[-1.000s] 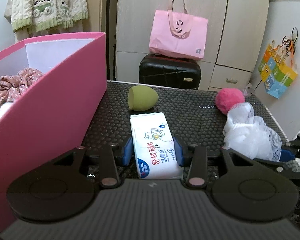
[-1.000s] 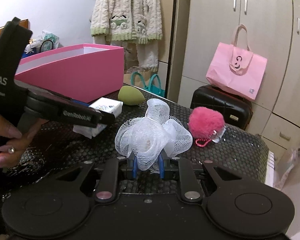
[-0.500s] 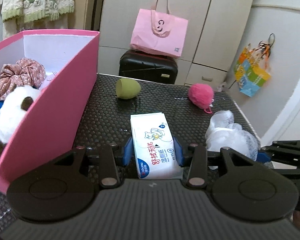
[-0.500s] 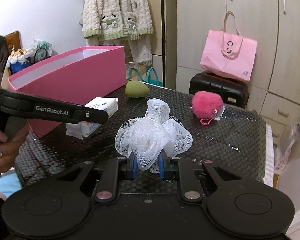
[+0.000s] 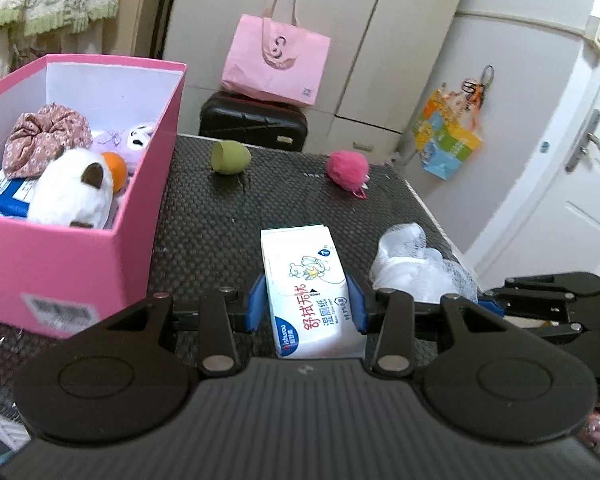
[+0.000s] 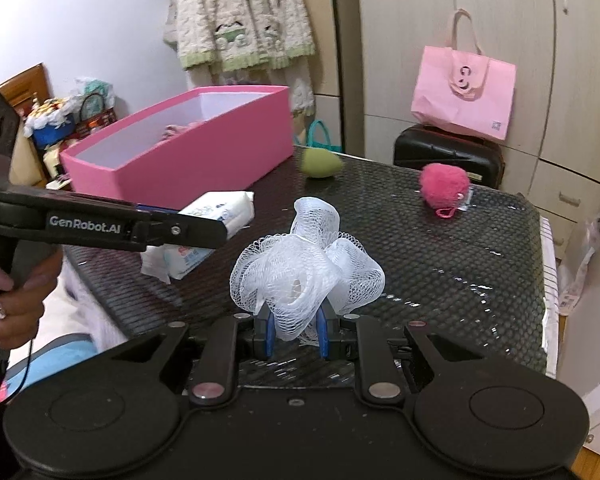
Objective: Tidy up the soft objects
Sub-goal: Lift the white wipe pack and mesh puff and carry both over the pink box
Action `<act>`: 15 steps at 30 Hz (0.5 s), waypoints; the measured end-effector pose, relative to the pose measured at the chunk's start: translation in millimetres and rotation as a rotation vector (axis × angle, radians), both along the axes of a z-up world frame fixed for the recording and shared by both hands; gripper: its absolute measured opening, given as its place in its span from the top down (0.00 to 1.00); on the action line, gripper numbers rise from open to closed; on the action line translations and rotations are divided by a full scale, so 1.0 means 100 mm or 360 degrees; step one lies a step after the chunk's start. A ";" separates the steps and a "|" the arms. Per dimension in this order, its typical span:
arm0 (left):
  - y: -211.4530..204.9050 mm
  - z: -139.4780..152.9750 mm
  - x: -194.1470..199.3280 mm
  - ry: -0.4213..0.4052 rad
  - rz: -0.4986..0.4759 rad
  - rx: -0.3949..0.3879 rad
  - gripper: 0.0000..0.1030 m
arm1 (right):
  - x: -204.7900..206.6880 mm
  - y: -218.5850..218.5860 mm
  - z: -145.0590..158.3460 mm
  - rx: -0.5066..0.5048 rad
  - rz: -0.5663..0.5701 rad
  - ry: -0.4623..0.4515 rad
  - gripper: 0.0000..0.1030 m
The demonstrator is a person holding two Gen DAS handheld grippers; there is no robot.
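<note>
2 hand-held grippers carry soft goods above a black mesh-topped table [image 5: 204,240]. The left gripper [image 5: 306,300] is clamped across the near end of a wet-wipe pack [image 5: 306,280], a light, squashy, slick-wrapped packet best pinched across its narrow sides, as here. The right gripper [image 6: 294,330] is pressed tight on the base of a white mesh bath pouf [image 6: 306,276], almost weightless and springy; its netting could snag, so a gathered fold is the safest hold. To the left stands the pink box [image 5: 80,268], already holding a plush toy and a scrunchie, its near wall the likely obstacle. A green sponge [image 5: 230,157] and pink pompom [image 5: 346,165] wait on the table, well clear.
</note>
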State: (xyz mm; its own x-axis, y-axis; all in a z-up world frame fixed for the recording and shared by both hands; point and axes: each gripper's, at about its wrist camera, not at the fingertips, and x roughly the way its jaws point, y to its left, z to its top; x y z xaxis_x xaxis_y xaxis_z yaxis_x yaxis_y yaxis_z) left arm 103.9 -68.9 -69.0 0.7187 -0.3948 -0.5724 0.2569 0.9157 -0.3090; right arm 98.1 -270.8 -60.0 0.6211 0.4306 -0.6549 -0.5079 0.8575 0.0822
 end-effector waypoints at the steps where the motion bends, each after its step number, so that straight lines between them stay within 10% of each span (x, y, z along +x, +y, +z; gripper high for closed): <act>1: 0.04 0.02 -0.03 0.0029 -0.0027 -0.0009 0.60 | -0.04 0.03 0.04 -0.0009 0.0017 0.0002 0.78; 15: 0.65 0.56 -0.55 -0.0073 -0.0071 -0.0037 0.60 | -0.51 0.68 0.62 -0.0008 0.0245 -0.0178 0.78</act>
State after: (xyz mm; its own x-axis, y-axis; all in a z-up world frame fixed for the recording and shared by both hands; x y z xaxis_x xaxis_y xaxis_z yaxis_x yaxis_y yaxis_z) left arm 48.9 -4.2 -13.4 0.7255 -0.4397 -0.5295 0.3115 0.8958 -0.3171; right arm 47.1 -202.6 2.4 0.6172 0.5231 -0.5878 -0.6387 0.7693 0.0139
